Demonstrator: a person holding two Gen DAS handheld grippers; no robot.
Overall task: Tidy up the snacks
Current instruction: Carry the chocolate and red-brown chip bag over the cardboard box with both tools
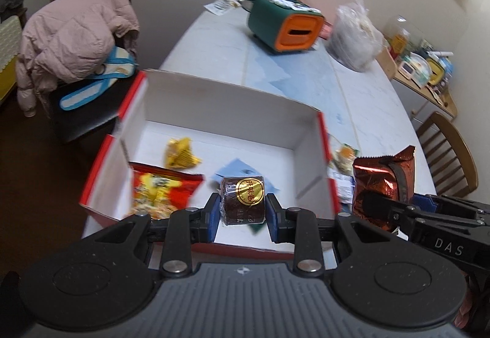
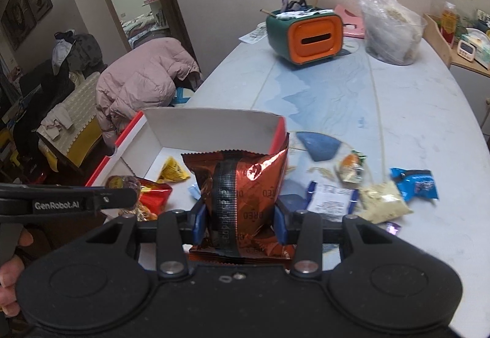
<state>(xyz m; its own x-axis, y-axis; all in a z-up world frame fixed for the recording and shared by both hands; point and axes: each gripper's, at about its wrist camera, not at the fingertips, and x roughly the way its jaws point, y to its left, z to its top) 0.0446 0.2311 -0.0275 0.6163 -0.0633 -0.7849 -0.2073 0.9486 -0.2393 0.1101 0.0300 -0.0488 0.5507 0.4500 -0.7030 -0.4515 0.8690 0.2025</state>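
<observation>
Copper-foil cookie packet [image 2: 245, 200] sits clamped in the right gripper [image 2: 242, 220]; the left gripper [image 1: 243, 209] pinches a small brown roll [image 1: 242, 203] above the white box [image 1: 220, 105] at the surface's [image 1: 367, 99] near-left edge.

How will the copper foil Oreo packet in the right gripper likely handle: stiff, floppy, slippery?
The copper Oreo packet is creased and dented between the right gripper pads, so it is probably soft and crushable. Its glossy foil looks slippery. It seems puffy, likely light for its size.

Above the white box [image 1: 220, 111] (red outside) hang a brown gold-labelled roll [image 1: 242, 203] and a copper cookie packet [image 2: 245, 200], both pinched.
</observation>
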